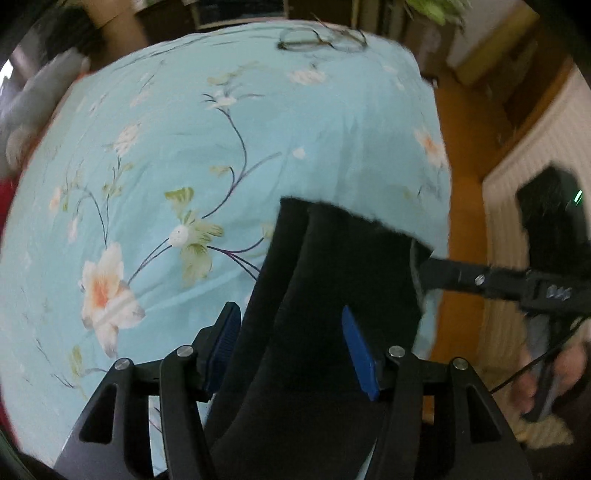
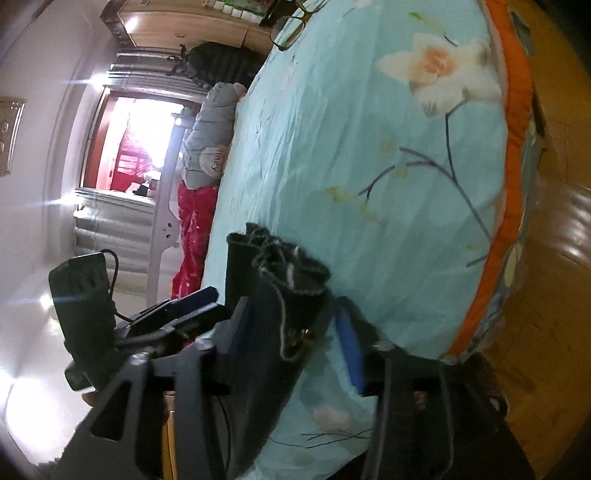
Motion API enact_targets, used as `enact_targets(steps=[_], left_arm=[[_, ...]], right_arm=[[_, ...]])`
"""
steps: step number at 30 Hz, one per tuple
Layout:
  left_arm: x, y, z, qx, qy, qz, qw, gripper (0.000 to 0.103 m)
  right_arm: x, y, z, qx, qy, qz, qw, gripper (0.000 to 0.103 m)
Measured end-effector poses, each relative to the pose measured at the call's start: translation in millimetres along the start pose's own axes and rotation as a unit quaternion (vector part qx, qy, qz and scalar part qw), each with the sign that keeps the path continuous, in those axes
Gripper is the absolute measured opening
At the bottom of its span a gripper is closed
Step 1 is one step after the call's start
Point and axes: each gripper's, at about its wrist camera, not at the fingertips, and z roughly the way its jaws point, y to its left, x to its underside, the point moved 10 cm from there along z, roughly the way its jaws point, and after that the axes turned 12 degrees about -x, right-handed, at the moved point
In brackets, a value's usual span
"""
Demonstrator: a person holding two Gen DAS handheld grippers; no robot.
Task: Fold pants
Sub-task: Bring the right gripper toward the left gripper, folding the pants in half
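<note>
Black pants (image 1: 332, 280) hang between both grippers above a bed with a light blue floral sheet (image 1: 221, 147). My left gripper (image 1: 291, 350) has its blue pads (image 1: 356, 350) spread on either side of the fabric, which runs between them. My right gripper (image 1: 424, 267) reaches in from the right and pinches the pants' far corner. In the right wrist view the right gripper (image 2: 291, 325) grips the bunched waistband (image 2: 291, 280), with stitching and a metal button showing. The sheet (image 2: 369, 166) lies beyond it.
Eyeglasses (image 1: 321, 38) lie at the bed's far edge and also show in the right wrist view (image 2: 290, 27). A grey pillow (image 2: 207, 140) and red cloth (image 2: 192, 229) lie along one bedside. An orange mattress edge (image 2: 513, 147) and wooden floor (image 1: 465, 155) border the bed.
</note>
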Motion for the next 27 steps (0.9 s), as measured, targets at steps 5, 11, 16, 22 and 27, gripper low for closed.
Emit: enact_targets(steps=[5,11,16,22,27], left_arm=[[4.4,-2.3,14.3,-0.032,-0.011,0.019,0.9992,0.004],[-9.6,24.2,-8.8,-0.017,-0.050,-0.053,0.9972,0.004],[1.2,37.4,22.2,-0.040,-0.010,-0.060,0.9974,0.007],[1.4,74.8,-18.9,0.038,-0.029,-0.154,0.9869,0.023],[18.4,85.0,-17.0,0.074,-0.001,-0.200,0.9769,0.059]], right_arm=[[-2.9,-3.1,10.0,0.010,0.004,-0.021,1.000,0.013],[-19.2,51.9,14.6,-0.040,0.013,-0.079,0.996,0.012],[-24.7,12.4,29.6,0.031,0.021,-0.059,0.998,0.012],[-29.2,14.2,-12.0,0.030,-0.016,-0.058,0.998,0.051],[-17.5,6.6,-21.3,0.002,-0.022,-0.030,0.999,0.060]])
